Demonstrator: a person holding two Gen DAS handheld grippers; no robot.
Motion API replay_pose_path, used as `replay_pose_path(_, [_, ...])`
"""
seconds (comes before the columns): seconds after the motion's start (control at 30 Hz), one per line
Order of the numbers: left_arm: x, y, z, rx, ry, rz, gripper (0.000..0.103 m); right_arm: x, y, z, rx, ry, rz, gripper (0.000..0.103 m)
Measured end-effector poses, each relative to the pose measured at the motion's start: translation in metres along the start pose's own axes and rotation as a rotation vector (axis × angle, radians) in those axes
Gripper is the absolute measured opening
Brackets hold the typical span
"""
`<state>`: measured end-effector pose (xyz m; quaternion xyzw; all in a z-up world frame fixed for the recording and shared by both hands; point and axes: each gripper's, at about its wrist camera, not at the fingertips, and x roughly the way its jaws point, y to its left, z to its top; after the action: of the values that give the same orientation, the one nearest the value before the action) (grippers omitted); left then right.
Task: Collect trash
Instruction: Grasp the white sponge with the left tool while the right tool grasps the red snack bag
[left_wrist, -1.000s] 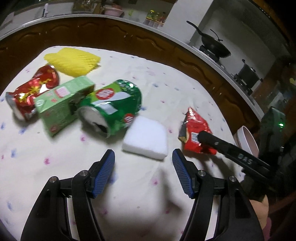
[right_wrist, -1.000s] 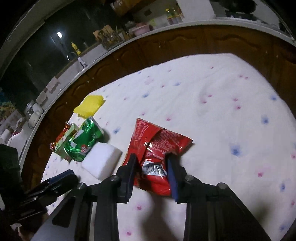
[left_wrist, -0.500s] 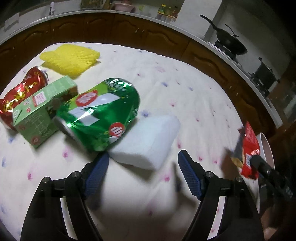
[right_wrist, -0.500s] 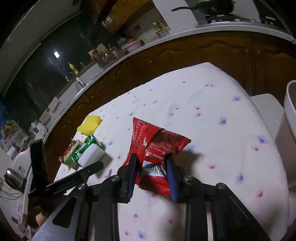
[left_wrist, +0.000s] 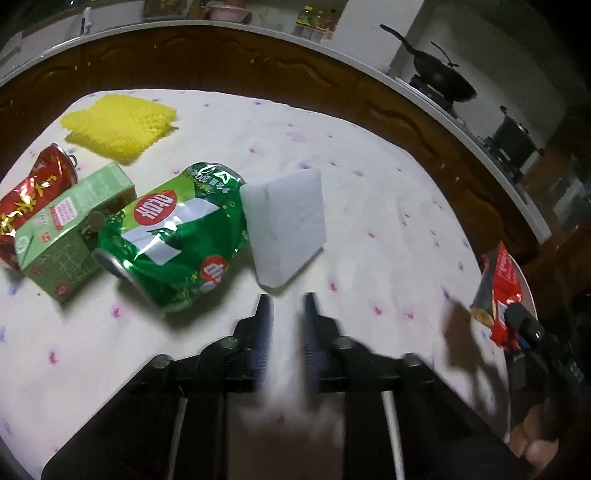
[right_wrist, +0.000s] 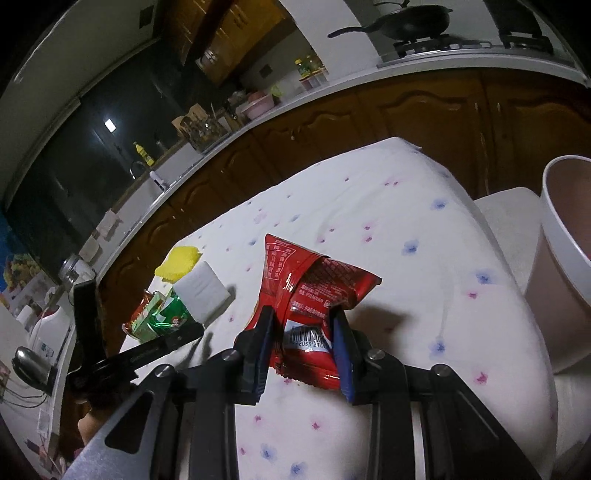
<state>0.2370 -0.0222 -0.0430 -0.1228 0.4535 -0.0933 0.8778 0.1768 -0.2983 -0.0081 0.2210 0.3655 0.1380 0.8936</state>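
My right gripper (right_wrist: 301, 343) is shut on a red snack wrapper (right_wrist: 314, 291) and holds it above the table, near a white bin (right_wrist: 561, 266) at the right. The wrapper also shows in the left wrist view (left_wrist: 500, 291). My left gripper (left_wrist: 286, 314) has its jaws nearly closed, blurred, just in front of a white foam block (left_wrist: 288, 229) that stands tilted on edge; the fingers hold nothing I can see. A crushed green can (left_wrist: 173, 236) lies left of the block, touching it.
A green carton (left_wrist: 66, 232), a crushed red can (left_wrist: 29, 195) and a yellow foam net (left_wrist: 118, 125) lie at the left of the white flowered tablecloth (left_wrist: 388, 206). Dark wooden cabinets and a counter with a wok ring the table.
My left gripper's jaws have closed from wide open to a narrow gap. The white block has tipped up on edge. My right gripper has carried the wrapper toward the bin.
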Motion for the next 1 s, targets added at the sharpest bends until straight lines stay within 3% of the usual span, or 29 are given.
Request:
replay_pose_path(0.07, [-0.009,-0.003,0.003,0.025,-0.031,0.027,0.069,-0.003,-0.003,0.0,0.012,-0.006,0.006,0.031])
replay_pose_path(0.1, [-0.011,-0.005,0.005,0.042,-0.047,0.051,0.071,-0.005,-0.004,0.0,0.015,-0.01,0.006,0.031])
replay_pose_path(0.47, [0.022,-0.012,0.039,0.082,-0.044,0.105,0.071,-0.004,0.0,0.002,0.014,-0.016,0.027,0.031])
replay_pose_path(0.63, [0.044,-0.016,0.048,0.115,-0.041,0.19,0.057,-0.006,-0.004,0.003,0.021,-0.02,0.019,0.031])
replay_pose_path(0.73, [0.043,-0.019,0.047,0.142,-0.062,0.2,0.05,-0.009,-0.006,0.003,0.027,-0.027,0.009,0.031])
replay_pose_path(0.8, [0.038,-0.017,0.045,0.142,-0.072,0.177,0.044,-0.012,-0.007,0.003,0.027,-0.034,0.001,0.031])
replay_pose_path(1.0, [0.014,-0.027,0.037,0.132,-0.095,0.064,0.042,-0.025,-0.008,0.003,0.017,-0.057,-0.002,0.031])
